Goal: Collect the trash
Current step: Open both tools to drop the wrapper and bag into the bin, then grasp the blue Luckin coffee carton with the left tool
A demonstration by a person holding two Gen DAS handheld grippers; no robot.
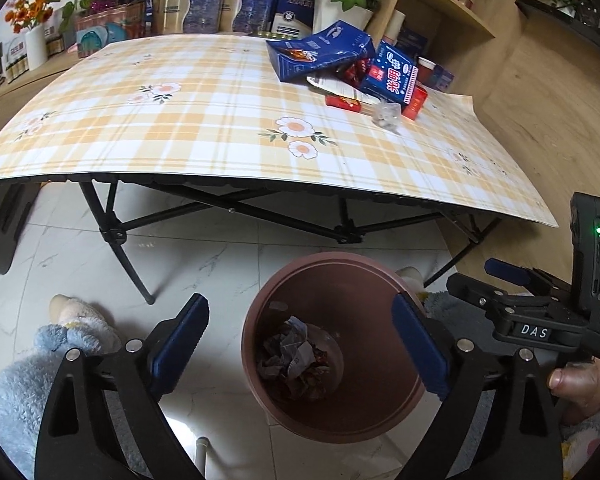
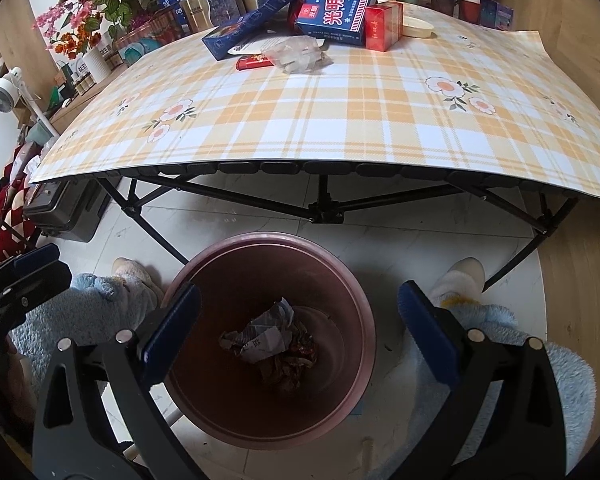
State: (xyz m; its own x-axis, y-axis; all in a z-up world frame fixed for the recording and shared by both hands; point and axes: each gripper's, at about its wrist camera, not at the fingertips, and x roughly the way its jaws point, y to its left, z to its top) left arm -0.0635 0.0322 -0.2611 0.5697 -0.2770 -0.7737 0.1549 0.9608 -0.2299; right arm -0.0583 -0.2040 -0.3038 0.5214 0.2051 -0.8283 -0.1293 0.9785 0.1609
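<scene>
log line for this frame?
left gripper: open, empty | right gripper: open, empty | bin: crumpled paper inside | table: boxes left

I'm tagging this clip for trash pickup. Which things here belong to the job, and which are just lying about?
Job:
- brown bin holding crumpled paper
- crumpled clear wrapper
- blue carton, red box, flat red packet
- left gripper and right gripper, both open and empty

Lying about:
- flower pots
- small fan
- red cup
</scene>
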